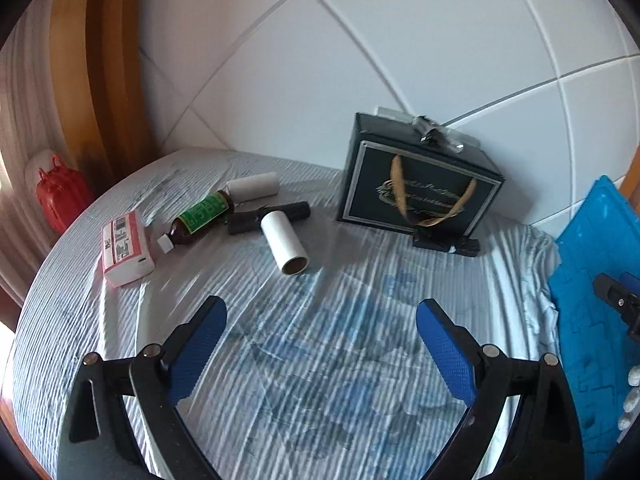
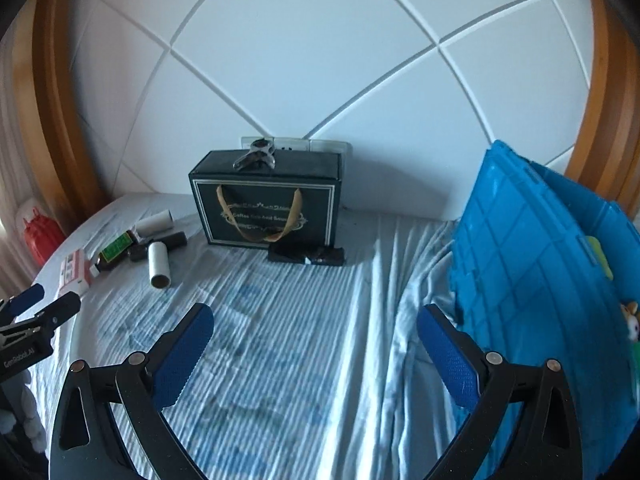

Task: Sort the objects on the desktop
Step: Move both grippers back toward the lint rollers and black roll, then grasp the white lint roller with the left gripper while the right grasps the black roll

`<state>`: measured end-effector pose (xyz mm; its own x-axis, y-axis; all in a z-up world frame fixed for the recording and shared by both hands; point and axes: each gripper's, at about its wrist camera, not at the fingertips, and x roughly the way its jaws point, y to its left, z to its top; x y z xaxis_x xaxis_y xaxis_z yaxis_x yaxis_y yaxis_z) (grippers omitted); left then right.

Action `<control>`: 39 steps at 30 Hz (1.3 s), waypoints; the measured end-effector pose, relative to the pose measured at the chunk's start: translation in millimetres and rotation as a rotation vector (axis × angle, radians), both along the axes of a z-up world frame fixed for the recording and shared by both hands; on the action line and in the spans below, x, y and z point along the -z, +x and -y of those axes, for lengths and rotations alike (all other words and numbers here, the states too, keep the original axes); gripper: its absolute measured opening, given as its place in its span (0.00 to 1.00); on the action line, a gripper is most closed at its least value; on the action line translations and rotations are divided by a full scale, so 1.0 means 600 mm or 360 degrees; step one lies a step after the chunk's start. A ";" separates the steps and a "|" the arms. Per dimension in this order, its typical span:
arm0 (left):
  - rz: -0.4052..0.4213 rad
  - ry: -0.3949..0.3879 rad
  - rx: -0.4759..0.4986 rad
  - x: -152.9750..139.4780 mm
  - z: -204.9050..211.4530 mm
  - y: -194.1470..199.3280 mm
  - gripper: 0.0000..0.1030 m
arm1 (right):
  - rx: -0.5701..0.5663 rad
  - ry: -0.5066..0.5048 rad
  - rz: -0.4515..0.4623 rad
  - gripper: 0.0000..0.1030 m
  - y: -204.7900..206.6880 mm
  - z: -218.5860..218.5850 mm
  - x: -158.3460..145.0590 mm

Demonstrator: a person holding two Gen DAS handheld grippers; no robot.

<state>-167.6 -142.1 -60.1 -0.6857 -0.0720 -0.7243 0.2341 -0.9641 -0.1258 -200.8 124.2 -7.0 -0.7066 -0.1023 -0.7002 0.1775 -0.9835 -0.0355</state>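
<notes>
On the striped cloth (image 1: 320, 360) lie a pink-and-white box (image 1: 126, 248), a brown bottle with a green label (image 1: 198, 216), a loose white roll (image 1: 286, 244) and a lint roller (image 1: 252, 186) with a black handle. My left gripper (image 1: 320, 308) hovers open over bare cloth in front of them, holding nothing. My right gripper (image 2: 316, 314) is also open and empty above the cloth, between the black gift box (image 2: 266, 208) and the blue crate (image 2: 532, 280). The same small objects show far left in the right wrist view, around the white roll (image 2: 159, 266).
A metal clip (image 2: 256, 156) sits on top of the gift box, and a small black item (image 2: 306, 256) lies in front of it. The blue crate holds a toy (image 2: 632, 320). A red container (image 1: 60, 196) stands beyond the left edge. A white panelled wall is behind.
</notes>
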 end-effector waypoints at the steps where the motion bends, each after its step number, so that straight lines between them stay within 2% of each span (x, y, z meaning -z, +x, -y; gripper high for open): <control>1: 0.0033 -0.0001 -0.0025 0.018 0.015 -0.016 0.94 | 0.0000 0.0009 0.0034 1.00 -0.023 0.004 0.019; 5: 0.0137 -0.0026 -0.0112 0.090 0.073 -0.084 0.94 | 0.0035 0.0042 0.0153 1.00 -0.123 -0.002 0.094; 8: 0.0222 0.0011 -0.0160 0.143 0.113 -0.137 0.94 | 0.0077 0.0058 0.0203 0.99 -0.199 -0.014 0.147; 10: 0.0258 0.0038 -0.0173 0.171 0.131 -0.172 0.92 | 0.0089 0.0058 0.0235 0.87 -0.245 -0.026 0.178; 11: 0.0269 0.0038 -0.0178 0.181 0.135 -0.192 0.91 | 0.0098 0.0072 0.0247 0.75 -0.265 -0.030 0.191; 14: 0.0262 0.0027 -0.0165 0.201 0.136 -0.244 0.91 | 0.0154 0.0100 0.0286 0.60 -0.327 -0.048 0.232; 18: 0.0325 0.0011 -0.0138 0.237 0.120 -0.308 0.90 | 0.0241 0.0145 0.0318 0.58 -0.397 -0.074 0.278; 21: 0.0402 -0.0034 -0.0125 0.268 0.105 -0.336 0.83 | 0.0290 0.0149 0.0328 0.58 -0.442 -0.092 0.308; 24: 0.0469 -0.0015 -0.0114 0.295 0.100 -0.348 0.64 | 0.0282 0.0118 0.0352 0.58 -0.476 -0.103 0.334; 25: 0.0474 -0.0031 -0.0111 0.300 0.097 -0.347 0.62 | 0.0267 0.0114 0.0362 0.58 -0.485 -0.104 0.341; 26: 0.0464 -0.0067 -0.0090 0.299 0.090 -0.344 0.60 | 0.0241 0.0112 0.0382 0.58 -0.492 -0.103 0.350; 28: 0.0457 -0.0058 -0.0068 0.297 0.085 -0.334 0.52 | 0.0159 0.0102 0.0430 0.57 -0.496 -0.096 0.365; 30: 0.0455 -0.0061 -0.0045 0.297 0.080 -0.317 0.49 | 0.0065 0.0117 0.0429 0.47 -0.480 -0.082 0.365; 31: 0.0451 -0.0062 -0.0029 0.297 0.076 -0.304 0.48 | 0.0028 0.0132 0.0429 0.46 -0.466 -0.074 0.363; 36: 0.0468 -0.0059 0.0015 0.291 0.061 -0.244 0.48 | -0.0289 0.0050 0.0543 0.46 -0.375 -0.004 0.366; 39: 0.0491 -0.0051 0.0036 0.287 0.057 -0.219 0.48 | -0.0419 0.0004 0.0562 0.46 -0.335 0.036 0.360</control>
